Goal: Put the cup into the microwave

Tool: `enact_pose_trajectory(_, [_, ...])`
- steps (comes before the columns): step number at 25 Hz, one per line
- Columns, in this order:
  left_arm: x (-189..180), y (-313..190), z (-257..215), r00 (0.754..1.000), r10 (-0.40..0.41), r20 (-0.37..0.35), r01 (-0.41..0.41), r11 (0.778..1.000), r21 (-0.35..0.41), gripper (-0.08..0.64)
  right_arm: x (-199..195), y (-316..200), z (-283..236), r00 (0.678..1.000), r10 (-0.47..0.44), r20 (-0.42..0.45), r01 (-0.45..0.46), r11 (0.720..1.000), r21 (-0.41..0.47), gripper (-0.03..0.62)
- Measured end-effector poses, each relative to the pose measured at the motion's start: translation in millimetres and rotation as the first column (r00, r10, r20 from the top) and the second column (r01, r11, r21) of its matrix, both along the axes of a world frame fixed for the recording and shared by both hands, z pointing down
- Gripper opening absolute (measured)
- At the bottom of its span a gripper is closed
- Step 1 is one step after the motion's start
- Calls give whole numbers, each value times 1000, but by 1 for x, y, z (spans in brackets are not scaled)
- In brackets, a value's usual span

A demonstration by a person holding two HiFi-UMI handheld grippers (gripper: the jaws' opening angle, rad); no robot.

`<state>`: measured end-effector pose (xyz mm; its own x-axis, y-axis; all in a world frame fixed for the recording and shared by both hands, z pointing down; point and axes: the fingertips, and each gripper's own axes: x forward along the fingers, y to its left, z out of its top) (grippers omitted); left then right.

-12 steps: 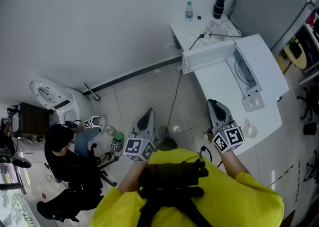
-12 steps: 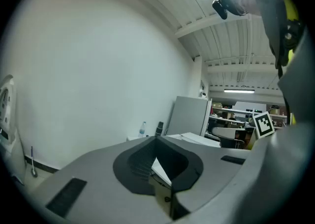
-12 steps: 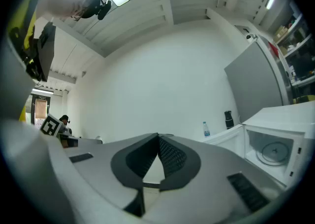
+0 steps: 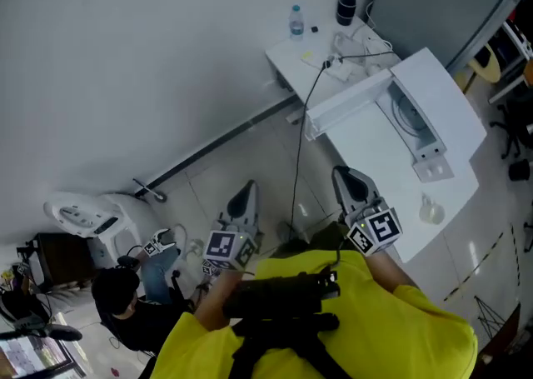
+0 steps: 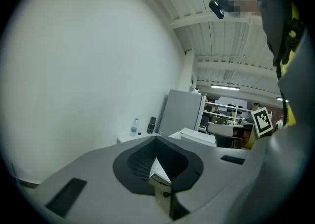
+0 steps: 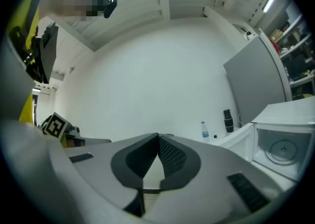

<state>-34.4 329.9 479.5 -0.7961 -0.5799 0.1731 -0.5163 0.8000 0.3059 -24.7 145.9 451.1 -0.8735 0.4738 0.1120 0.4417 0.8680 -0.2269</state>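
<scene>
In the head view a small pale cup (image 4: 430,209) stands on the white table (image 4: 375,148), near its front edge. Behind it is the white microwave (image 4: 437,98) with its door (image 4: 346,104) swung open. My right gripper (image 4: 348,179) is held level over the table's left edge, left of the cup and apart from it, jaws shut and empty. My left gripper (image 4: 245,199) hangs over the floor, also shut and empty. The right gripper view shows the microwave (image 6: 283,149) with its turntable. Neither gripper view shows the cup.
A water bottle (image 4: 296,21), a dark flask (image 4: 346,4) and cables lie on a small white table behind the microwave. A cable hangs to the floor. A person in black (image 4: 133,306) sits on the floor at the lower left beside a white chair (image 4: 87,215).
The head view has shifted: the tables sit a little higher and further left, the seated person lower. Both grippers keep their places in front of me and stay shut.
</scene>
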Motion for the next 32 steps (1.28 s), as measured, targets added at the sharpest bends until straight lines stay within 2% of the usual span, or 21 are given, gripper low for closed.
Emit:
enact_pose_trajectory(4, [-49,-49,6,992,123,16,-123,992,26,-8,-22,-48,16,994,103,-35,-103,995,10,6])
enact_pose_trajectory(7, [-82,-98,-4,976,214,48,-217,974,67,-8,-42,-92,23,979,197,-55,-197,980,0,6])
enact_pose_trajectory(10, [-107,-146,-19,959,281,28,-283,956,82,-8,-63,-132,18,962,269,-50,-270,963,-12,6])
enact_pose_trajectory(15, [-141,-217,-15,897,439,42,-440,898,3,-8,-105,-186,11,933,359,13,-358,932,-51,6])
enact_pose_trajectory(18, [-159,-255,-12,866,500,15,-500,866,18,-8,-112,-216,11,901,434,24,-432,900,-56,6])
enact_pose_trajectory(20, [-161,-284,-12,818,576,-5,-575,818,19,-8,-105,-236,11,868,496,11,-494,867,-65,6])
enact_pose_trajectory(22, [-157,-311,-8,746,666,-4,-666,746,2,-8,-92,-251,17,831,556,-3,-555,830,-57,6])
enact_pose_trajectory(24, [-157,-339,-4,666,746,13,-746,666,-14,-8,-78,-271,27,772,635,-17,-635,772,-30,6])
enact_pose_trajectory(26, [-156,-365,-4,587,809,21,-809,588,-27,-8,-62,-294,31,678,734,-37,-735,678,-24,6])
enact_pose_trajectory(28, [-151,-385,-8,499,867,14,-865,499,-53,-8,-44,-302,25,577,816,-45,-817,575,-44,6])
enact_pose_trajectory(30, [-146,-402,-7,413,911,8,-908,412,-72,-8,-29,-299,19,500,865,-40,-865,498,-60,6])
enact_pose_trajectory(32, [-140,-417,-4,348,938,7,-936,348,-53,-8,-14,-297,24,429,902,-50,-903,427,-42,6])
